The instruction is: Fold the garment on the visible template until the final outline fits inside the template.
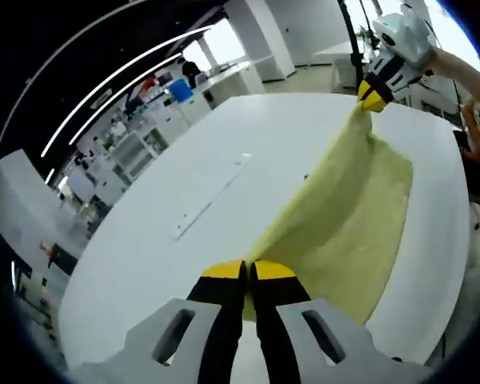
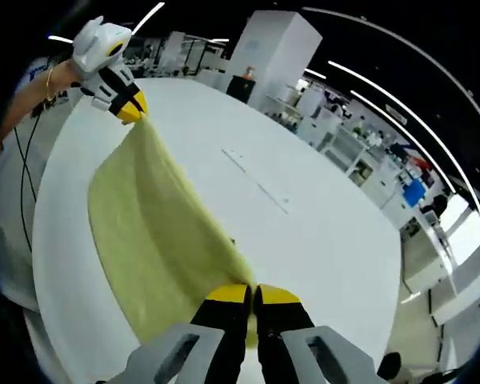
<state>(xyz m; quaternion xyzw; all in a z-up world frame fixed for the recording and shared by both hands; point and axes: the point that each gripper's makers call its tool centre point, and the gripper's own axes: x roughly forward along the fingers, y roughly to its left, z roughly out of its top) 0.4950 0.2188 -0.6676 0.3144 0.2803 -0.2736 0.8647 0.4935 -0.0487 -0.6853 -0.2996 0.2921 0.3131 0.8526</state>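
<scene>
The pale yellow cloth garment is hanging stretched over the white desk, lifted along one edge while its lower part is draping down onto the desk top. You are holding that edge at two corners. Your left tool is clamping one corner, its yellow-tipped jaws pressed together on the fabric. In the right gripper view your right tool is pinching the other corner of the garment the same way, jaws closed on it. Each tool is also showing at the far end of the cloth in the other's view, with your hand behind it. Beside the garment, a thin pale strip is lying flat on the desk. Beyond the desk, lab benches and shelving are standing.
</scene>
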